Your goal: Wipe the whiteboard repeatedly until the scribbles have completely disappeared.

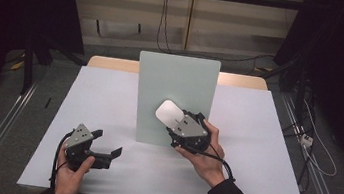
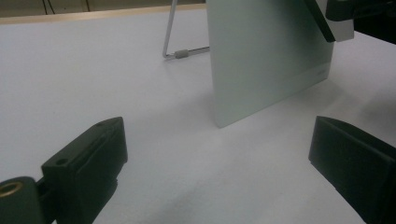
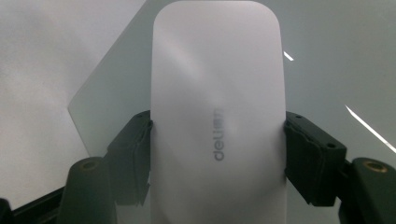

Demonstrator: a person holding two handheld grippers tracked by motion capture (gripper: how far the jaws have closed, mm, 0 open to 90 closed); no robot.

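A flat white rounded device (image 1: 168,112) with grey lettering, shaped like a slim mouse (image 3: 217,116), is clamped by its long sides between the jaws of my right gripper (image 1: 176,124). It is held in the air in front of a pale green upright panel (image 1: 175,97), whose wire stand (image 2: 173,50) props it from behind. My left gripper (image 1: 105,145) rests low over the white table (image 1: 109,99) at the front left, its jaws spread wide with nothing between them. In the left gripper view the panel (image 2: 261,56) stands ahead and to the right.
The white sheet covers most of a wooden table (image 1: 109,62). Dark curtains flank the scene, and cables (image 1: 314,151) trail on the floor at the right. Bare white surface lies left and right of the panel.
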